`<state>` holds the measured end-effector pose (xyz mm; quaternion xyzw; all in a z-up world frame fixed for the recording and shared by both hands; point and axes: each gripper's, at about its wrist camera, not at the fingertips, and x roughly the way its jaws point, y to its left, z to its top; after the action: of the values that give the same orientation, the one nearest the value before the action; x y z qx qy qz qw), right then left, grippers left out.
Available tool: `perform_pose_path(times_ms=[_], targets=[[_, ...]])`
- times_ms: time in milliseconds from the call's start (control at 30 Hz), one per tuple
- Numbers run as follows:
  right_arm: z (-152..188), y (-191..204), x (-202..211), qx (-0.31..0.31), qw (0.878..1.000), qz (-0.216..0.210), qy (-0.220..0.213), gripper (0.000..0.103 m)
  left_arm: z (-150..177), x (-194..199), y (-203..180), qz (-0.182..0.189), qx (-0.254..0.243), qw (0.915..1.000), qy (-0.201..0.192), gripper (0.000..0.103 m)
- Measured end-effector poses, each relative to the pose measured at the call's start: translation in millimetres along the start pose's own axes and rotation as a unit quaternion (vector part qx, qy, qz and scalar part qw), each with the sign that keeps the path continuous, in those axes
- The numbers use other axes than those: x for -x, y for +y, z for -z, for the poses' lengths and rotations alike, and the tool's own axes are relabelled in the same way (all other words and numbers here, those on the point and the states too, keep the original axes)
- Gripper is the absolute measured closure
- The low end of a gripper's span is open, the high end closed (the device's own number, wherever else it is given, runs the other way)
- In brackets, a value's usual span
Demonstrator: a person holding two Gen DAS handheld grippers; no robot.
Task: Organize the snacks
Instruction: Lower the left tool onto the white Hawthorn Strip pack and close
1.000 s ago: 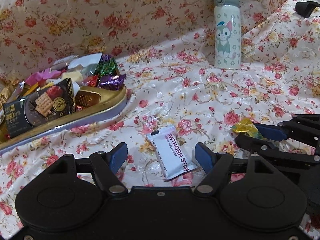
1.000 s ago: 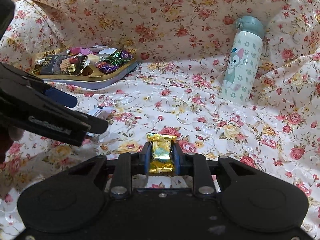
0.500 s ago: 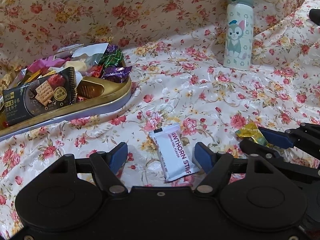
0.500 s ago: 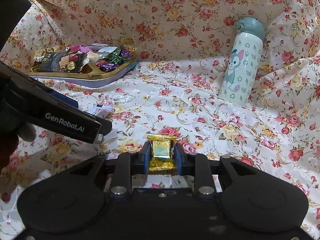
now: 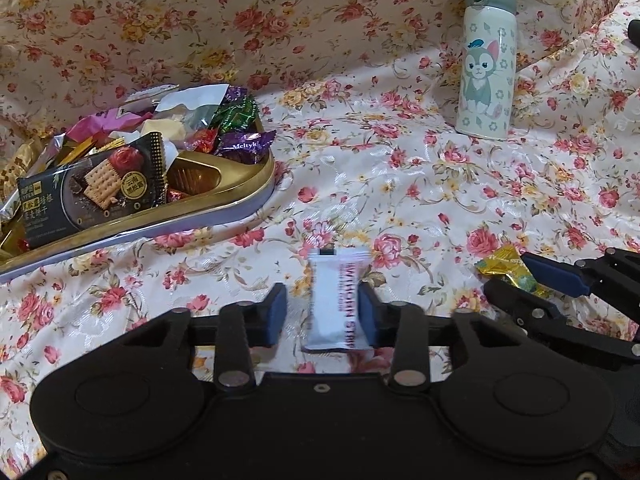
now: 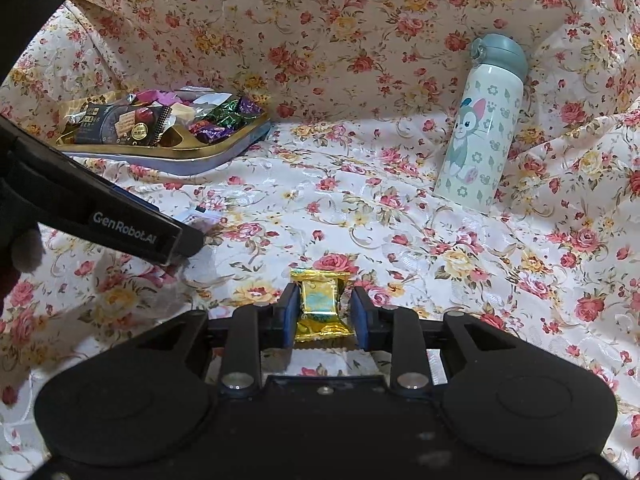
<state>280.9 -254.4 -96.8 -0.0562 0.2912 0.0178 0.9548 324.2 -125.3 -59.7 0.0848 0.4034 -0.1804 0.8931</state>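
The left gripper [image 5: 323,316] straddles a white hawthorn strip packet [image 5: 335,300] lying on the floral cloth [image 5: 400,184]; its right pad touches the packet while a gap remains on the left (motion blur hides a firm grip). The right gripper [image 6: 322,314] pinches a gold candy [image 6: 322,304]. Far left, a gold tray [image 5: 224,196] holds mixed snacks; a cat-print bottle [image 5: 486,68] stands far right.

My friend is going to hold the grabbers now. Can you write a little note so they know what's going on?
Left gripper: closing round the white hawthorn strip on the cloth; the right pad touches it, the left pad is apart.
Right gripper: its pads sit beside the gold candy, with small gaps showing.
Gold tray: back left, already piled with snacks.
Left to do: put both snacks in the tray.
The cat bottle stands at the back.
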Motion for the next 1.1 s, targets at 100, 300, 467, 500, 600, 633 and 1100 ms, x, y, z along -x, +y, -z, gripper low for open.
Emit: perform_pose_path(times_ms=[100,300,467,500,600,633,1100], targets=[[0.2,0.1,0.1,-0.001,1.000,0.002,0.000,0.071,1.3,2.6,4.7,-0.003,0.002,1.0000,0.003,0.063],[0.1,0.1,-0.2,-0.002,1.000,0.004,0.000,0.069,7.7,8.0,23.9,-0.024,0.012,0.9996,0.004,0.061],[0.4,-0.1,-0.2,-0.002,1.000,0.005,0.000,0.068,11.8,8.4,40.3,-0.030,0.032,0.9990,-0.001,0.056],[0.4,0.1,-0.2,-0.002,1.000,0.005,0.000,0.068,11.3,7.7,40.7,-0.031,0.032,0.9990,0.000,0.056],[0.5,-0.1,-0.2,-0.001,1.000,0.006,-0.001,0.067,10.0,4.7,34.6,-0.046,0.014,0.9989,-0.001,0.052],[0.5,-0.1,-0.3,-0.002,1.000,0.005,-0.001,0.067,9.7,3.5,32.8,-0.053,0.009,0.9985,-0.002,0.051],[0.9,-1.9,-0.7,-0.011,1.000,0.004,0.000,0.067,1.0,-2.6,40.3,-0.047,0.029,0.9983,0.021,0.047]])
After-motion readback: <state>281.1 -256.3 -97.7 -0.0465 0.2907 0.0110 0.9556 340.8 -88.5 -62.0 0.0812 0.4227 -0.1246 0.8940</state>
